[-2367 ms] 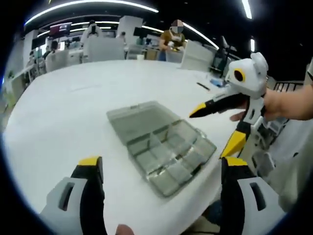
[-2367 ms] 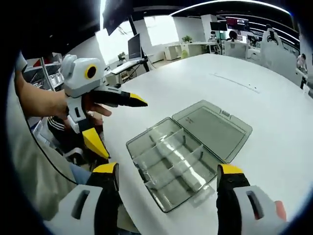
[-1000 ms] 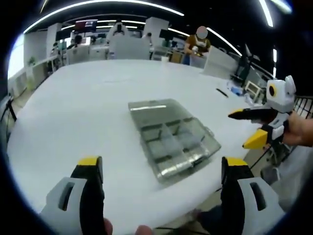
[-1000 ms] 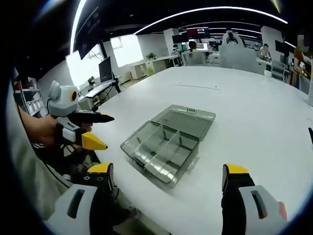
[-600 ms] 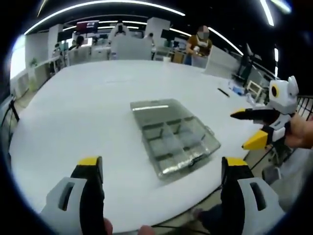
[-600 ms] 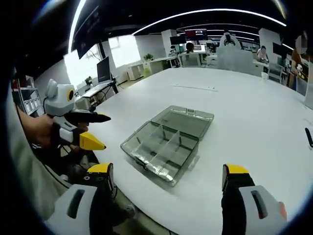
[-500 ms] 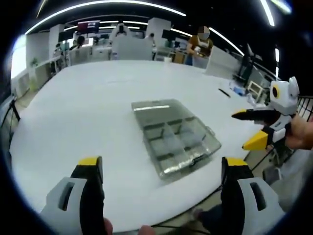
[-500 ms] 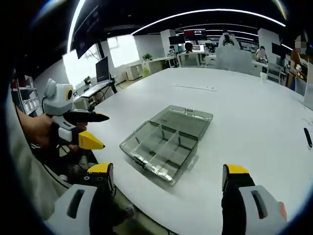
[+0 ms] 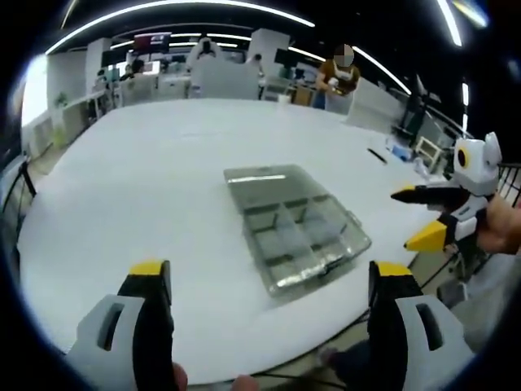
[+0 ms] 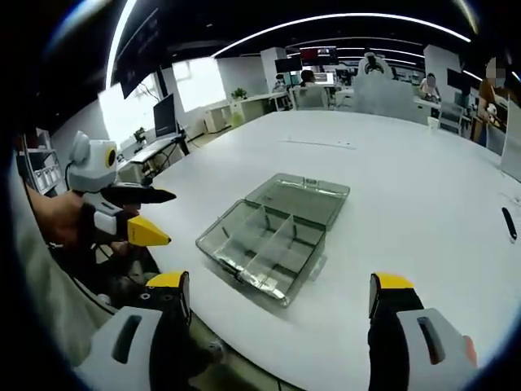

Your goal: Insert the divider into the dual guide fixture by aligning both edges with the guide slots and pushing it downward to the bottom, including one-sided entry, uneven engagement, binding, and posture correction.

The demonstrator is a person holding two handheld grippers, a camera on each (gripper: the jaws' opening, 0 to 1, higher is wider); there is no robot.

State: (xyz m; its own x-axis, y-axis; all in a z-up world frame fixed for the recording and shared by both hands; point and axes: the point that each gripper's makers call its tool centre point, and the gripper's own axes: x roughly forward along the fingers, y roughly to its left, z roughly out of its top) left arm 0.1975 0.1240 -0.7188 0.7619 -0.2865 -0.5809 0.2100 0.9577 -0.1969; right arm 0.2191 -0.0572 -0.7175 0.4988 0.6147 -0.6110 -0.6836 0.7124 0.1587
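Note:
A clear grey compartment box (image 9: pixel 303 234) lies open on the white table (image 9: pixel 122 179), its lid (image 9: pixel 264 183) flat behind it. Thin clear dividers (image 10: pixel 281 236) stand inside the box (image 10: pixel 259 248), splitting it into several cells. My left gripper (image 9: pixel 270 277) is open, held back from the box near the table's edge, with nothing between its jaws. My right gripper (image 10: pixel 278 283) is also open and empty, on the other side of the box. Each gripper appears in the other's view: the right gripper (image 9: pixel 403 218) and the left gripper (image 10: pixel 169 218), both off the table's edge, each in a hand.
A black pen (image 9: pixel 376 155) lies on the table beyond the box, also seen as the pen (image 10: pixel 509 221) at the right. A person (image 9: pixel 338 72) stands behind the far side. Office chairs and desks ring the room. The table's rounded edge (image 10: pixel 244 350) runs just before my jaws.
Both cameras have drawn back and up from the box, which now looks smaller and further off. Both grippers stay open and empty.

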